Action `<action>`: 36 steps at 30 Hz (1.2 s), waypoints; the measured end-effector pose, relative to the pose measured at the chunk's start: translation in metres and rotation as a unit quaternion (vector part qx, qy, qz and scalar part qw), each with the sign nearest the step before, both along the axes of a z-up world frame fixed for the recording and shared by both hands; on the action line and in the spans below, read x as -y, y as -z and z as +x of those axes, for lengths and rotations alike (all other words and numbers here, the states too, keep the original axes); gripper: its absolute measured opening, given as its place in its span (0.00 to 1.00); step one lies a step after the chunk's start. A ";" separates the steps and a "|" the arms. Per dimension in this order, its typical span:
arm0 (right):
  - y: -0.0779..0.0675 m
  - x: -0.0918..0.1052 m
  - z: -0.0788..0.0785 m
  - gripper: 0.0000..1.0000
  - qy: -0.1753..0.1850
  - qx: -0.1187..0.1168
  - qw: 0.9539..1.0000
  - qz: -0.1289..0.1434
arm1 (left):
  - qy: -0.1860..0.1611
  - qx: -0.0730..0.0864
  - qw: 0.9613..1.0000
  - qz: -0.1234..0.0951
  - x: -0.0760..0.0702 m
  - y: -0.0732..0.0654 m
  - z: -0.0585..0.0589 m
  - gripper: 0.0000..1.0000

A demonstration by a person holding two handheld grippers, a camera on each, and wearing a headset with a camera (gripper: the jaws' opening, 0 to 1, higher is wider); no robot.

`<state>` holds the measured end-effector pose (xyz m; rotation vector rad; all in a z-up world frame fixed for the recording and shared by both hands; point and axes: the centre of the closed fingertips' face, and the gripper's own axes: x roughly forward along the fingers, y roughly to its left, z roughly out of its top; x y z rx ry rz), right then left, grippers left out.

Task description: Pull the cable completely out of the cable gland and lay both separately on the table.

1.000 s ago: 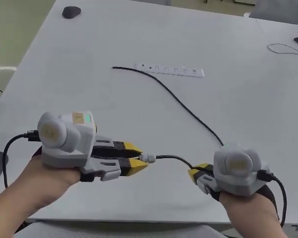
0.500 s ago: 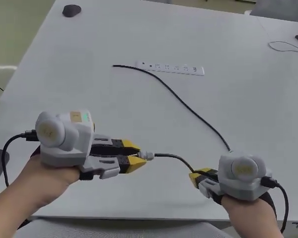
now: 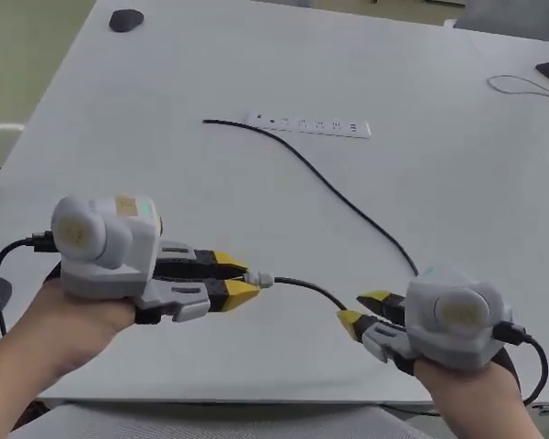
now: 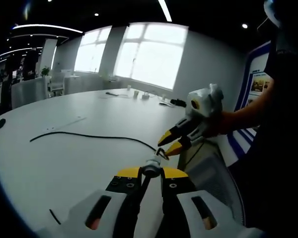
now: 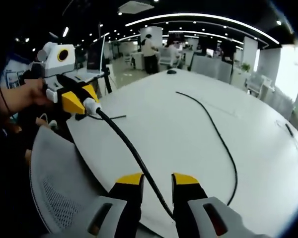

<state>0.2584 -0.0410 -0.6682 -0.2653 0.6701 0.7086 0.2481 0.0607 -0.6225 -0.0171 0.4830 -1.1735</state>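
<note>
My left gripper [image 3: 247,278] hovers over the table's near edge, shut on the small grey-white cable gland [image 3: 261,278]. A black cable [image 3: 329,187] leaves the gland, curves to my right gripper [image 3: 361,307] and runs on across the white table [image 3: 165,137] to its end by the power strip. The right gripper is open, and the cable passes loose between its yellow-tipped jaws. In the left gripper view the gland [image 4: 151,167] sits at the jaw tips of the left gripper [image 4: 151,172]. In the right gripper view the cable [image 5: 124,141] runs up from the right gripper [image 5: 156,179] to the gland [image 5: 92,106].
A white power strip [image 3: 311,125] lies mid-table beside the cable's far end. A dark mouse [image 3: 126,19] sits at the far left corner. A thin white cord [image 3: 522,87] lies at the far right. A grey mesh chair seat [image 5: 54,188] is below the table edge.
The right gripper's jaws have come apart around the cable, and it has dropped slightly toward me. The left gripper has drifted a little left with the gland.
</note>
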 end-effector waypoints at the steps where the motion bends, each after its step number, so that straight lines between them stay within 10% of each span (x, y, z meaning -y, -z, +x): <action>1: -0.006 -0.005 0.000 0.20 -0.012 0.008 1.000 -0.001 | 0.000 -0.001 1.000 0.000 0.001 0.000 -0.001 0.15; 9: -0.032 -0.051 -0.007 0.23 -0.133 0.067 0.987 -0.064 | 0.006 0.001 1.000 0.005 0.003 0.002 -0.003 0.15; 20: -0.032 -0.077 -0.008 0.15 -0.193 0.099 0.968 -0.124 | 0.010 0.006 1.000 0.008 0.005 0.002 -0.005 0.15; 36: -0.022 -0.080 -0.012 0.01 -0.216 0.100 0.962 -0.133 | 0.013 0.010 1.000 0.012 0.011 0.007 -0.006 0.15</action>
